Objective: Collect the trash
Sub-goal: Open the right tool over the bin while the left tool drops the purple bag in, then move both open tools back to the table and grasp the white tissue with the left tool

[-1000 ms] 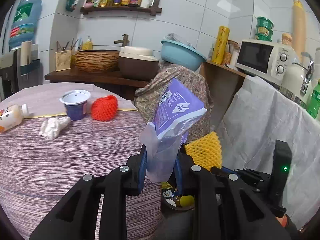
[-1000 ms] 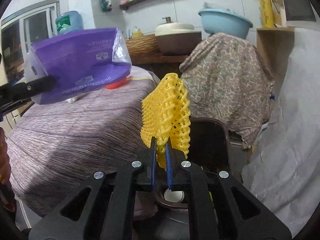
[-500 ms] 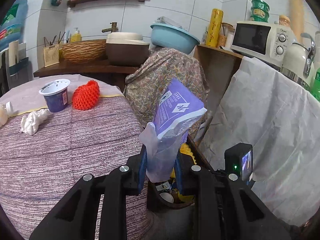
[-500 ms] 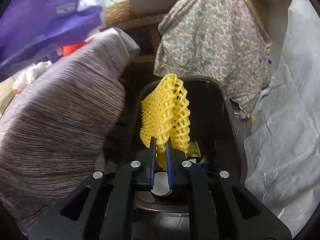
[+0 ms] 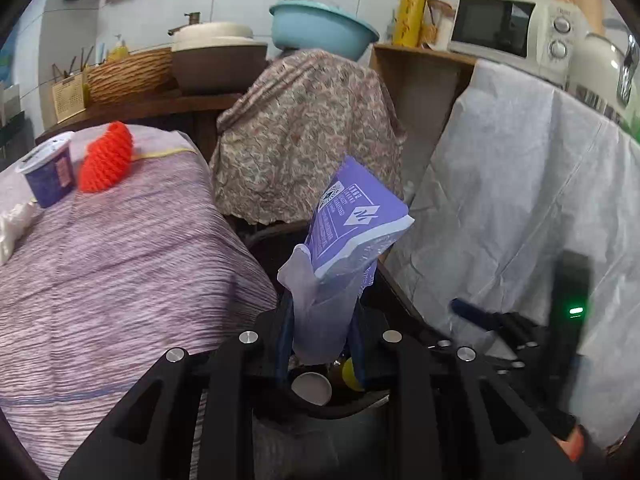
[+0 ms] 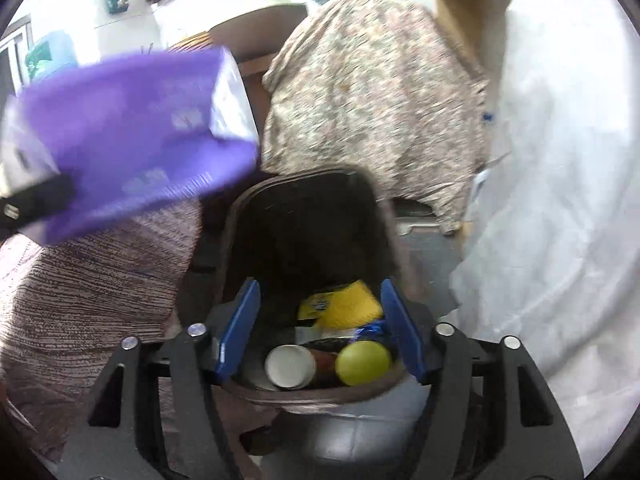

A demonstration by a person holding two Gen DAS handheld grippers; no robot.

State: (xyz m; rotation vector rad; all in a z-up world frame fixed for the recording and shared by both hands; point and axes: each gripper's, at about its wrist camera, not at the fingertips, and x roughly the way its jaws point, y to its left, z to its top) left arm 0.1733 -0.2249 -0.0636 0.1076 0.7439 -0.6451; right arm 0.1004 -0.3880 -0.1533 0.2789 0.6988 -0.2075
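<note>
My left gripper (image 5: 320, 320) is shut on a purple plastic packet (image 5: 352, 220) and holds it upright above the dark trash bin (image 5: 340, 404). The packet shows blurred in the right wrist view (image 6: 132, 136), upper left. My right gripper (image 6: 320, 324) is open and empty right over the bin (image 6: 304, 208). Inside the bin lie the yellow foam net (image 6: 348, 304), a white cup (image 6: 290, 366) and a yellow-green ball (image 6: 362, 362). On the table (image 5: 100, 260) stand a red foam net (image 5: 106, 158), a purple cup (image 5: 50, 172) and a white crumpled tissue (image 5: 12, 228).
A floral-covered object (image 5: 308, 136) stands behind the bin. A white sheet (image 5: 520, 200) hangs on the right. A microwave (image 5: 512, 32), blue basin (image 5: 320, 28) and basket (image 5: 128, 74) sit on counters behind.
My right gripper opened and the yellow foam net dropped into the bin. My left gripper moved the purple packet right, over the bin.
</note>
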